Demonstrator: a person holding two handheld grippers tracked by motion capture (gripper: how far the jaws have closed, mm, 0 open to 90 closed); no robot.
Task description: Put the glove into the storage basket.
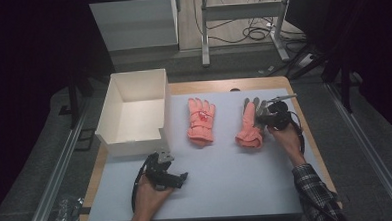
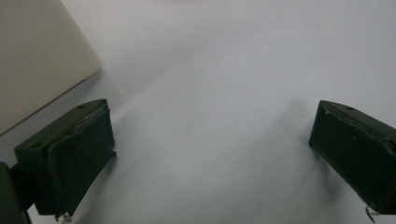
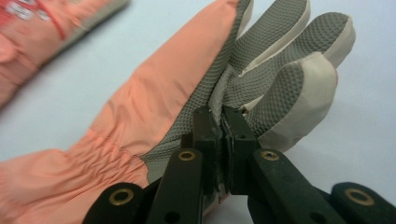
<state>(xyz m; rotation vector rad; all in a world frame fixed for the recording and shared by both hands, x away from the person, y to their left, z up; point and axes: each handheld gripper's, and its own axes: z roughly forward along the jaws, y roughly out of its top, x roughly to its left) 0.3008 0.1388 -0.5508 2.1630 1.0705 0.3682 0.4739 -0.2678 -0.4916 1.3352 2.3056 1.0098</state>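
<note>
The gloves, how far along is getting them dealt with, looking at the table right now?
Nothing looks finished: the white box holds no glove, and the left glove lies untouched on the mat. In hand: the right claw is shut on the right glove, pinching its edge near the grey palm. The left claw is open above bare mat. Both gloves probably remain to be moved.

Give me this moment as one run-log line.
right gripper: shut on right glove at its grey palm edge | left gripper: open, nothing between jaws, beside white box | left glove: flat on mat, untouched
</note>
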